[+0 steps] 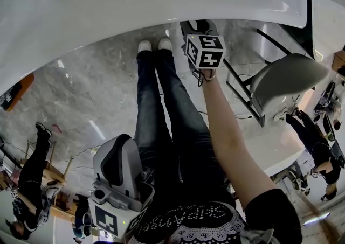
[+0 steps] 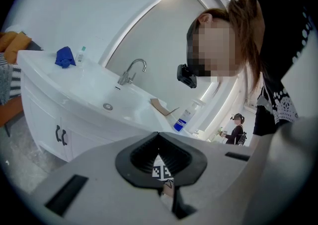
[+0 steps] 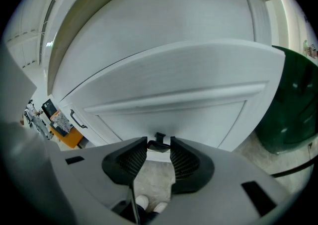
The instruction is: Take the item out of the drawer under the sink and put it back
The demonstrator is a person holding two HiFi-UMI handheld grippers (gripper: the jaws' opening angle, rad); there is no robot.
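Note:
In the right gripper view my right gripper [image 3: 159,142] has its two ribbed pads closed against a small dark handle [image 3: 159,145] on a white drawer front [image 3: 169,95] under the sink counter. From the head view that gripper [image 1: 204,49] is held out at arm's length below the white counter edge [image 1: 108,16], and its jaws are hidden there. My left gripper [image 1: 119,175] hangs back low on the left, away from the cabinet. Its jaws [image 2: 159,133] meet at the tips and hold nothing. No item from the drawer is visible.
A dark green bin [image 3: 293,100] stands right of the drawer. A second handle [image 3: 78,118] lies to its left. A grey chair [image 1: 285,84] is at the right. On the counter are a tap [image 2: 131,70], a blue cloth [image 2: 64,56] and a blue-labelled bottle [image 2: 185,117]. Other people stand around.

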